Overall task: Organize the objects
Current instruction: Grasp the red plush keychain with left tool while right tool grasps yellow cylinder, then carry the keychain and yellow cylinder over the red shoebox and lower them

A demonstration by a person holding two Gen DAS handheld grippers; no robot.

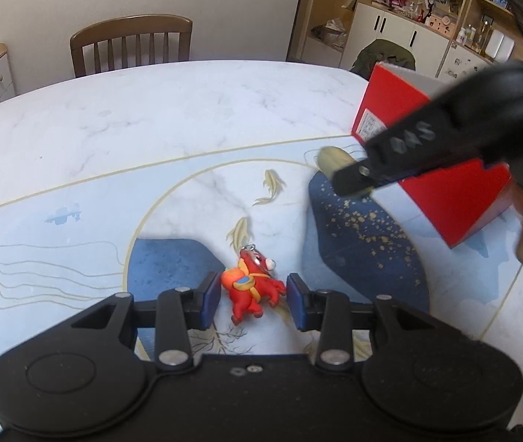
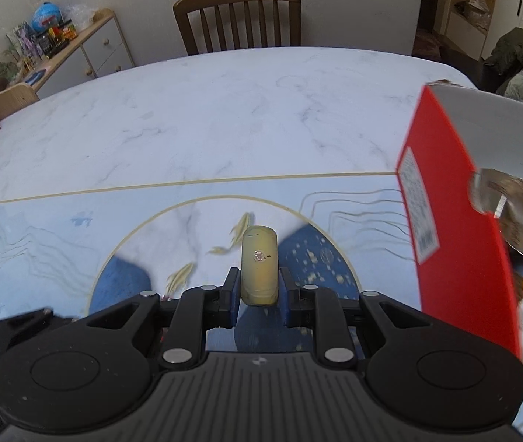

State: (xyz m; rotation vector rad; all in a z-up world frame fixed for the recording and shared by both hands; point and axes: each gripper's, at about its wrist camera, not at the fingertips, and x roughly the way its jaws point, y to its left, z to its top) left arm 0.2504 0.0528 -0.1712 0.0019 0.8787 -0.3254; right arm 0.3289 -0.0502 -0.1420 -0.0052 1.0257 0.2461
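On the marble table (image 1: pixel 150 118), my right gripper (image 2: pixel 259 287) clamps the light, rigid capsule (image 2: pixel 259 265) mid-body, box (image 2: pixel 453 228) at 2 o'clock; my left gripper (image 1: pixel 254 294), spread, straddles the rubbery toy (image 1: pixel 252 287).

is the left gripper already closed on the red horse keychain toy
No, the left gripper is open, its blue pads either side of the red horse keychain toy lying on the table.

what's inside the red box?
The red box is open on top: a white inner wall, crinkly clear wrappers and something teal. The red wall hides the bottom and everything deeper in.
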